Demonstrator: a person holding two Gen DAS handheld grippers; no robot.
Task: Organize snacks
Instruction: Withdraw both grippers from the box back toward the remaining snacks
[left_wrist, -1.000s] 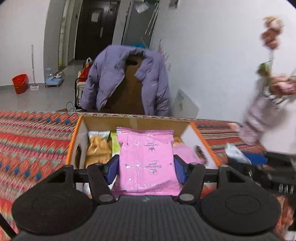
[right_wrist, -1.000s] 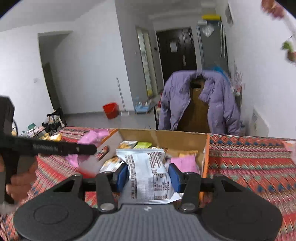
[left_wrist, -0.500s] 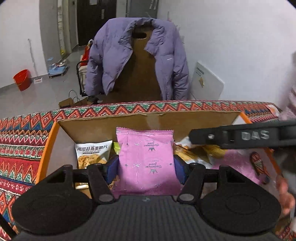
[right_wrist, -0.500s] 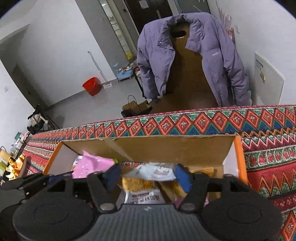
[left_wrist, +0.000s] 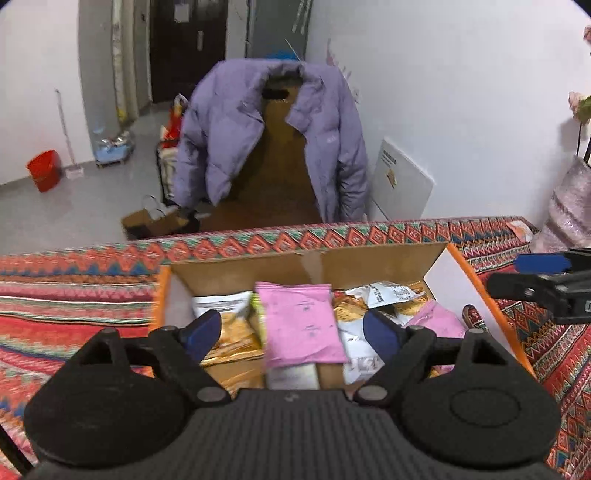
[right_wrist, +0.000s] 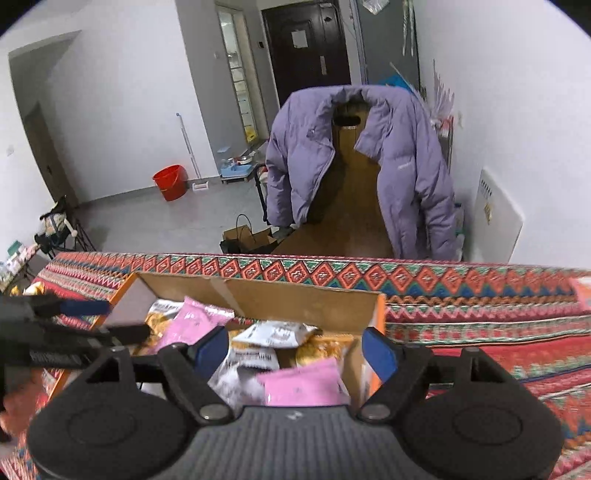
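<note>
An open cardboard box (left_wrist: 306, 266) with orange edges holds several snack packets. My left gripper (left_wrist: 291, 332) hovers over it, jaws opening. A pink packet (left_wrist: 301, 325) lies loose between the blue pads (left_wrist: 201, 332), touching neither. My right gripper (right_wrist: 295, 352) also stands over the box (right_wrist: 295, 299), jaws opening and pads clear of everything. A white packet (right_wrist: 277, 334) rests on the pile below it, and another pink packet (right_wrist: 303, 384) lies nearer. Each gripper shows in the other's view: the right gripper (left_wrist: 546, 291) at the right edge, the left gripper (right_wrist: 55, 332) at the left edge.
The box sits on a table under a red patterned cloth (left_wrist: 74, 295). Beyond the far edge a purple coat (left_wrist: 266, 136) hangs over a chair. A paper bag (right_wrist: 247, 236) and a red bucket (right_wrist: 170, 181) stand on the floor. A pink vase (left_wrist: 569, 210) is at far right.
Both grippers moved over the box and opened. The left let go of the pink packet and the right let go of the white packet; both packets now lie in the box.
</note>
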